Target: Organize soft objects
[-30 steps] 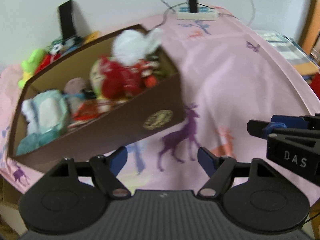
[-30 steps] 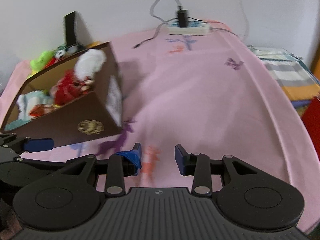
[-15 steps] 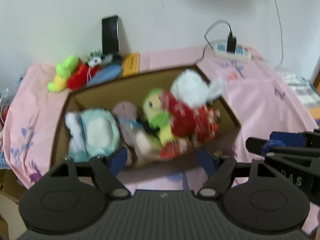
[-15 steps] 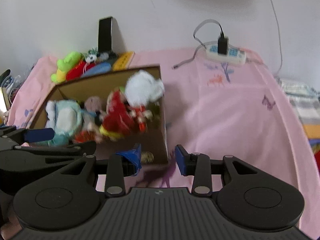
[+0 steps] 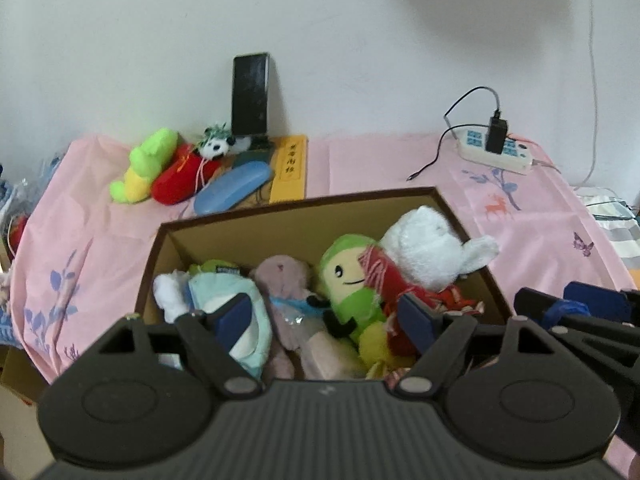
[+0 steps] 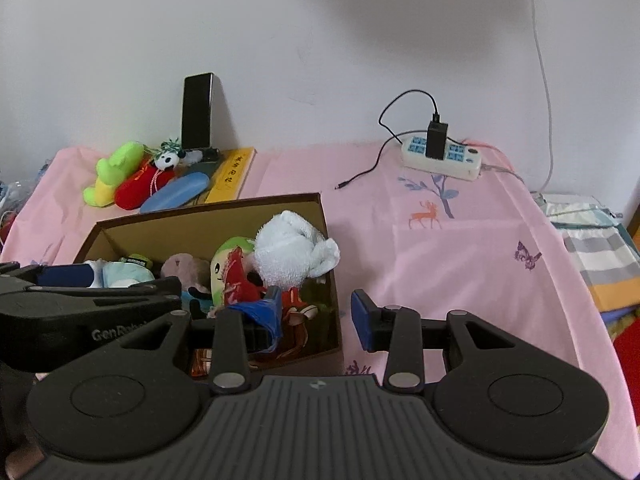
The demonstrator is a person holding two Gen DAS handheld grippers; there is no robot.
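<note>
Right wrist view: bare pink cloth (image 6: 460,280) lies right of the box (image 6: 332,280) edge. Left gripper (image 5: 326,318) jaws are opening over the toys, gripping nothing; right gripper (image 6: 316,314) jaws are spread, empty.

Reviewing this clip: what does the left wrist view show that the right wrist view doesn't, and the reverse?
Only the left wrist view: the pale blue plush nearly whole at the box's left end, and the left gripper from behind, its jaws opening with nothing pressed between them.

Only the right wrist view: the folded striped cloth at the right edge, and the right gripper open beside the box wall.

Both: the cardboard box of plush toys, the white plush, the power strip, the phone.
</note>
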